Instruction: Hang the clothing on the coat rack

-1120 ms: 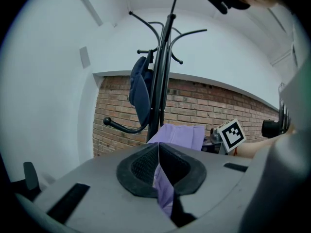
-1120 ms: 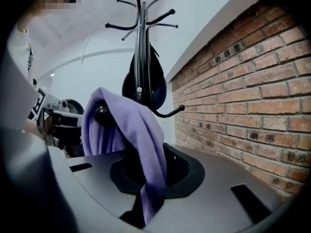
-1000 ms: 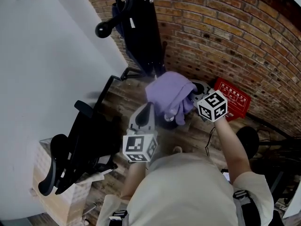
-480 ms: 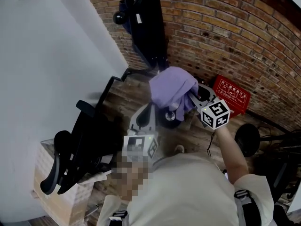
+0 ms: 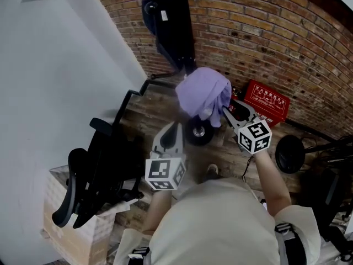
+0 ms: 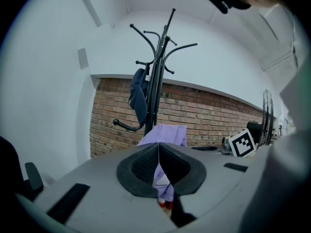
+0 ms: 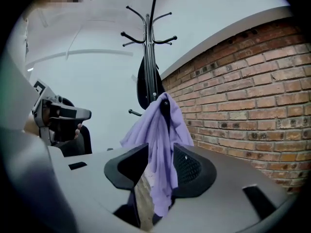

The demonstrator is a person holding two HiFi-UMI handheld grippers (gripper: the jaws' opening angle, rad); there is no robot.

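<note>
A purple garment (image 5: 205, 93) hangs from a low peg of the black coat rack (image 5: 175, 26), in front of the brick wall. My right gripper (image 5: 226, 110) sits just right of it. Its jaws are opening, and in the right gripper view the purple garment (image 7: 160, 144) hangs loose between them from its peg on the coat rack (image 7: 150, 42). My left gripper (image 5: 174, 127) is lower and nearer to me, shut, with nothing held. In the left gripper view the purple garment (image 6: 165, 135) shows beyond the closed jaws. A dark blue garment (image 6: 138, 96) hangs higher on the coat rack (image 6: 158, 67).
A black office chair (image 5: 94, 170) stands at the left beside a cardboard box (image 5: 71, 225). A red box (image 5: 267, 101) lies by the brick wall. A round black base (image 5: 290, 153) sits on the floor at the right. The white wall (image 5: 55, 65) fills the left.
The right gripper's jaws have opened and let go of the purple garment, which now hangs from the peg. That gripper has drawn back slightly to the right. The left gripper has barely moved.
</note>
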